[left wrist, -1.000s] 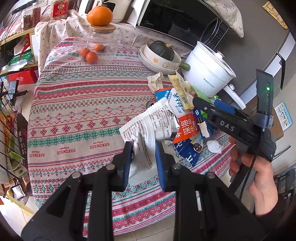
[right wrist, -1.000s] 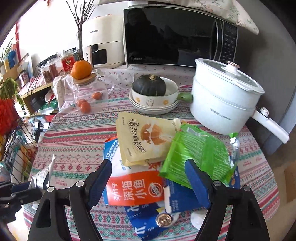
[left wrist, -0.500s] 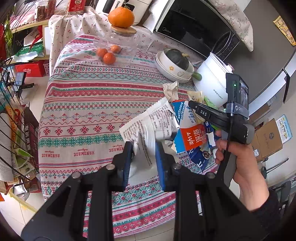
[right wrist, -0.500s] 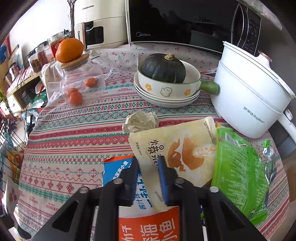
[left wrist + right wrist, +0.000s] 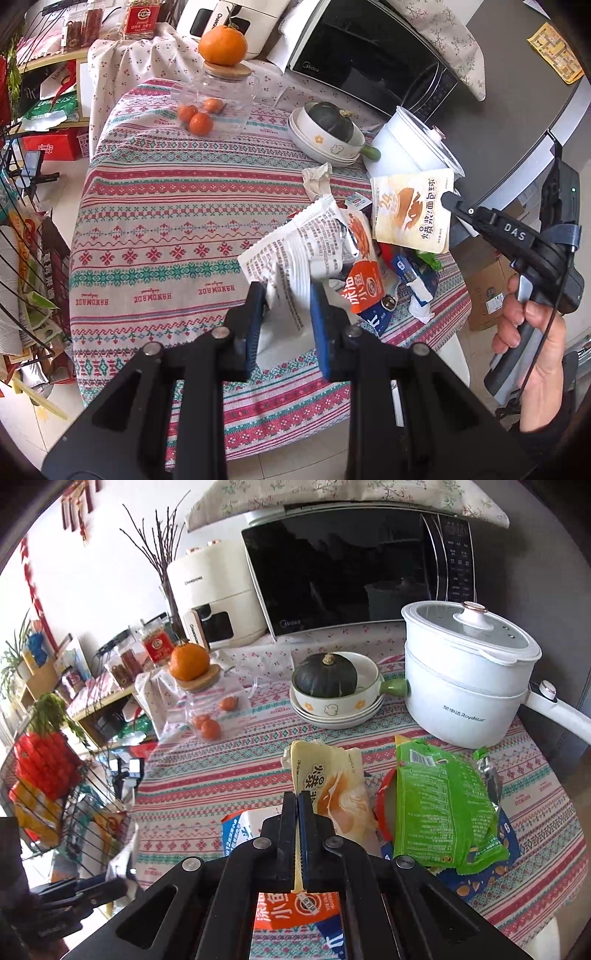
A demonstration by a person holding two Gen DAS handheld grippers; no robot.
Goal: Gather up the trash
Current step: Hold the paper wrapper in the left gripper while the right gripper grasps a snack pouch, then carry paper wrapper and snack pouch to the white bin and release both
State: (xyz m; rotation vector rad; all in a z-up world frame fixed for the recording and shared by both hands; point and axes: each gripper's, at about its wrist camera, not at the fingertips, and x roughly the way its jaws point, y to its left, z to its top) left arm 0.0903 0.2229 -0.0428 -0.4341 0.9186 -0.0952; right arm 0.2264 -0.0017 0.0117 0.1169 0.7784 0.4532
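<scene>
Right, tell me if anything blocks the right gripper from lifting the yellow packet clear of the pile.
Nothing visible does. The right gripper is shut on the yellow packet, which hangs from it above the pile with nothing lying on it. The green packet lies beside it on the table, apart. The white pot stands further back.

Right tongs [image 5: 297, 801] clamped on edge of yellow snack bag [image 5: 332, 786], jaws pressed together with the bag's edge between them; bag lifted clear of worktop [image 5: 207, 775]. Green bag [image 5: 443, 808] lies just right of it. Orange-blue packet [image 5: 295, 915] beneath tongs. White pot [image 5: 469, 686] behind, bowl with squash [image 5: 325, 675] left of it.
</scene>
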